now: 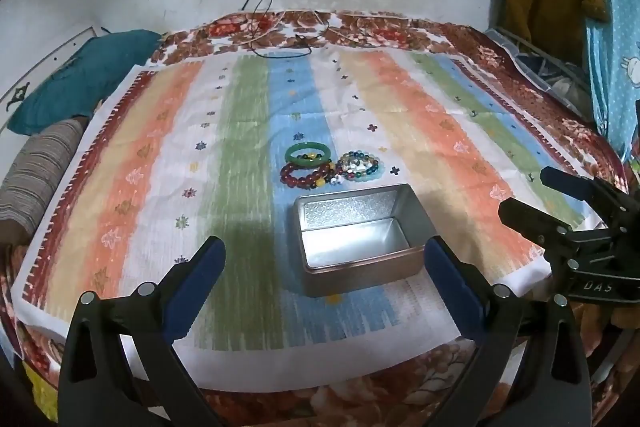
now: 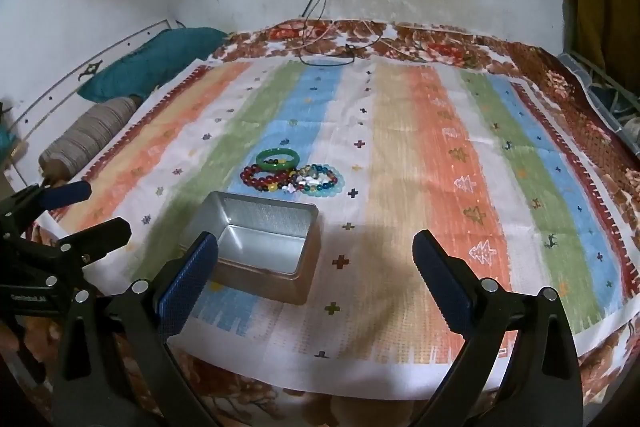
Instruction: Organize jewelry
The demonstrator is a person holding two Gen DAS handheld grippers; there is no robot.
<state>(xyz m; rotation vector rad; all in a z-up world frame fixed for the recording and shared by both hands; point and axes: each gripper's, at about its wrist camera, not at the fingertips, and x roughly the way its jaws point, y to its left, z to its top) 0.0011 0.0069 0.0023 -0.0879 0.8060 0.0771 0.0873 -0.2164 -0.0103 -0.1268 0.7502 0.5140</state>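
Metal tin [image 1: 360, 239], lidless and empty, sits low centre in the left wrist view on the striped cloth [image 1: 440, 131]. Just beyond it, mid-frame, the jewelry: a green bangle [image 1: 307, 154], a red bead bracelet [image 1: 307, 175] and a mixed-colour bead bracelet [image 1: 357, 167], all touching or overlapping in one cluster. Nothing is in the tin yet.

I hold the left gripper [image 1: 324, 279] low in the frame, jaws spread wide, nothing between them. The right gripper [image 2: 316, 275] is the same: jaws wide apart, empty, with the tin [image 2: 264, 247] just off its left finger.

Risks, as I judge them:
- Bracelets overlap, so pinching one may drag a neighbour along or scatter the pile.
- Beads are round and the bangle looks smooth; a narrow pinch could slip and send a piece rolling on the cloth.
- Cloth is loose over a soft floral blanket [image 2: 560, 79]; pressing down could snag or bunch it and shift the tin.
- Tin looks light; a nudge from a finger might slide or tip it.

Room: open cloth on both sides of the cluster and toward the upper frame. Cloth edge runs near the bottom, close under both grippers. Cables [image 2: 320, 55] lie at the top centre, well apart from the work.
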